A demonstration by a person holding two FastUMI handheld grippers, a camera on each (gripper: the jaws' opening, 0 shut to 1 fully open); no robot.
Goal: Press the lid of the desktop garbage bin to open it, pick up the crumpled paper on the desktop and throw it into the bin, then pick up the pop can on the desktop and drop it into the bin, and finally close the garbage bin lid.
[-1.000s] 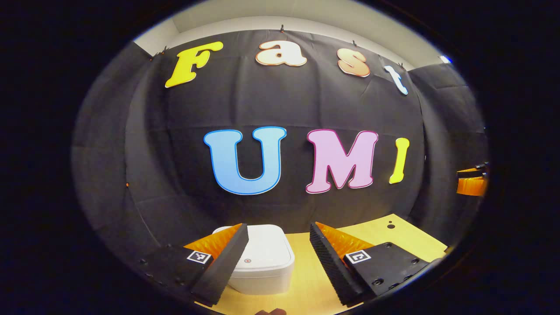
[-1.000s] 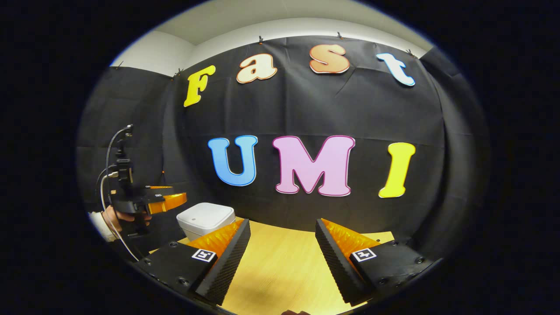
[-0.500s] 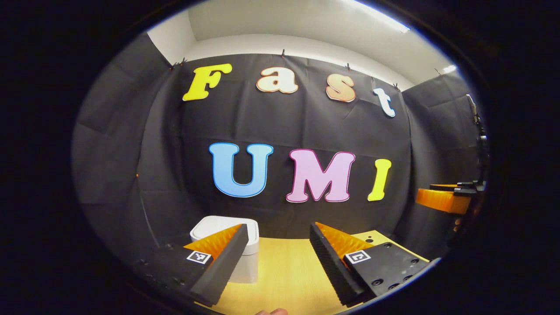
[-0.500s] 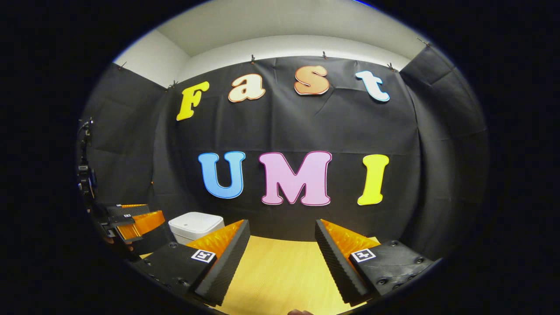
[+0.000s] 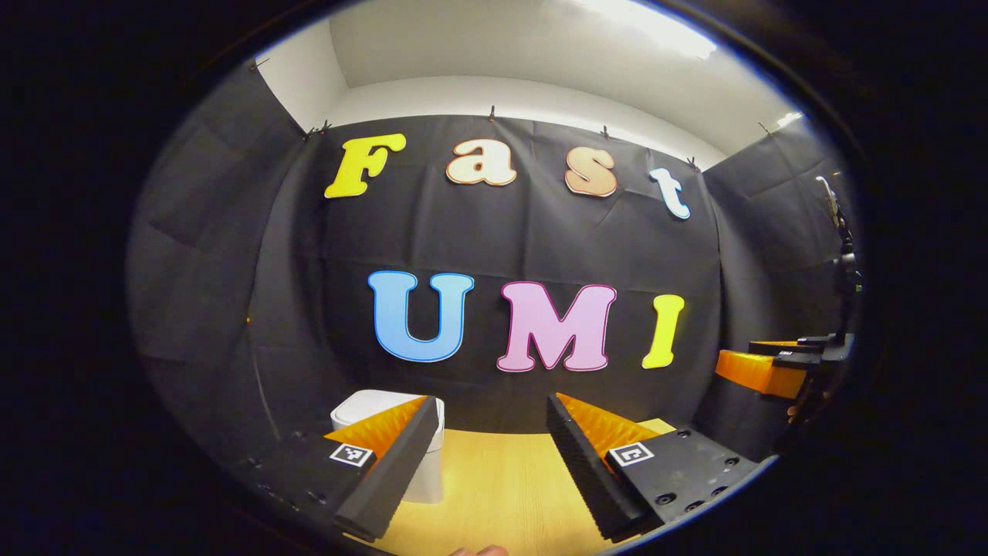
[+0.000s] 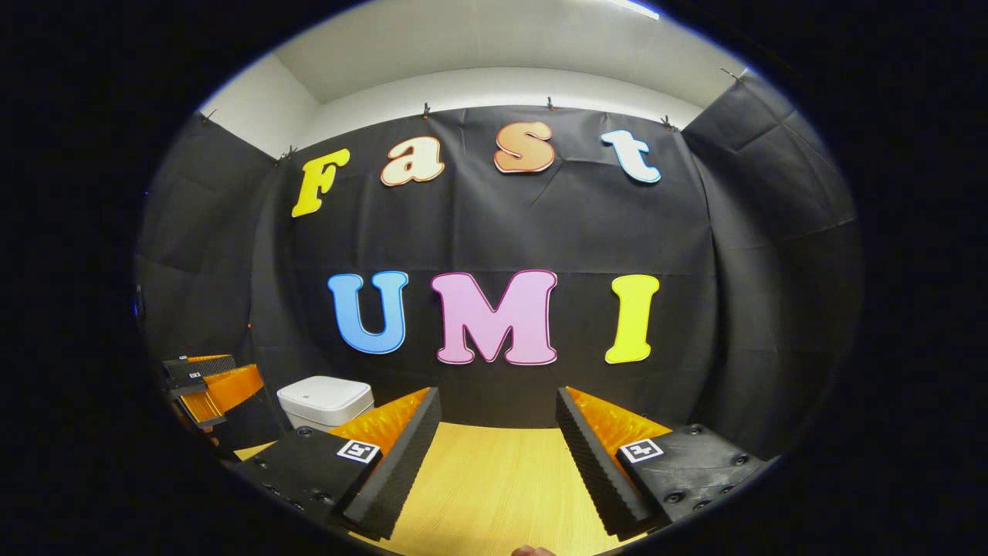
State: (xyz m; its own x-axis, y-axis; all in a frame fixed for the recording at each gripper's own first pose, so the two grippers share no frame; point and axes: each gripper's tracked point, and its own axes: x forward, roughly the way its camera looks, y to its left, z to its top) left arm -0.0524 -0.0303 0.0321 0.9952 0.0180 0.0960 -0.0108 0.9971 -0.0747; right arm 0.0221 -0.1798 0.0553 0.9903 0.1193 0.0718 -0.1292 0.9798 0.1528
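Note:
The white desktop bin stands at the back left of the wooden table, its lid lying flat and shut. My left gripper is held open well in front of the bin and to its right, with nothing between the fingers; its left finger covers part of the bin's front. In the right gripper view the bin sits far off to the left. My right gripper is open and empty over bare table.
The black cloth wall closes the table's back and both sides. The right gripper hangs at the far right edge of the left gripper view. The left gripper appears beside the bin at the left edge of the right gripper view.
Both grippers have drawn back from the bin and tipped upward, so the bin looks smaller and lower and more ceiling shows. Both stayed open.

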